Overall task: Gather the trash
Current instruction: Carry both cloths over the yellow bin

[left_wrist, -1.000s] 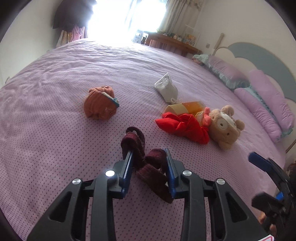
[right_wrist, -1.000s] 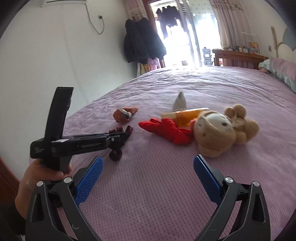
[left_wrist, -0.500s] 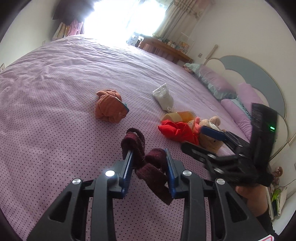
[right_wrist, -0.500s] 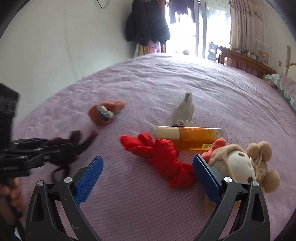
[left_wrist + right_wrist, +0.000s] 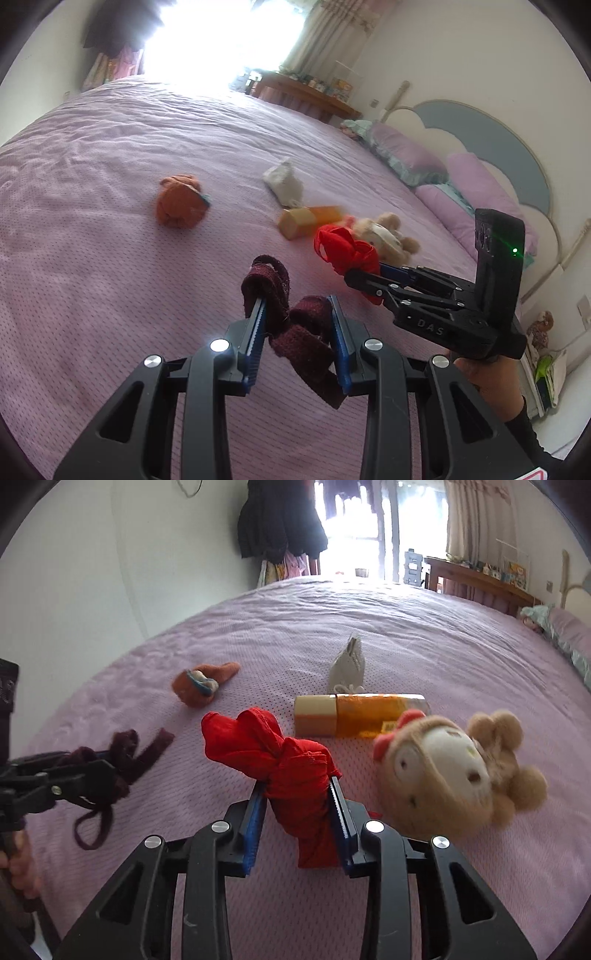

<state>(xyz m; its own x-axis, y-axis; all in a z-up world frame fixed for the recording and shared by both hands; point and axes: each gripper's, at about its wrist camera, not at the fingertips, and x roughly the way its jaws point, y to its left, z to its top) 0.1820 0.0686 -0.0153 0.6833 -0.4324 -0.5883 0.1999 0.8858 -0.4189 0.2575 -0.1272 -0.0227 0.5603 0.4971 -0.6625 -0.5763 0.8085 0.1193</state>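
Observation:
My left gripper [image 5: 297, 308] is shut on a dark maroon cloth strip [image 5: 295, 328] and holds it above the purple bed; it also shows at the left of the right wrist view [image 5: 92, 771] with the strip [image 5: 129, 753] dangling. My right gripper [image 5: 297, 790] is shut on a red cloth [image 5: 280, 757] and lifts it off the bed; it shows in the left wrist view [image 5: 360, 275] with the red cloth [image 5: 343, 251]. An orange bottle [image 5: 362, 714], a white crumpled bag [image 5: 349, 662] and an orange cloth ball [image 5: 199, 685] lie on the bed.
A plush bear [image 5: 450, 768] lies just right of the red cloth, blurred. The purple bedspread [image 5: 406, 635] fills the view. Pillows [image 5: 472, 177] and a headboard [image 5: 491, 140] stand at the right; a wooden desk [image 5: 480, 583] and hanging coats [image 5: 280, 524] are at the back.
My right gripper moved forward and closed on the red cloth, lifting it from beside the bear. My left gripper still holds the maroon strip.

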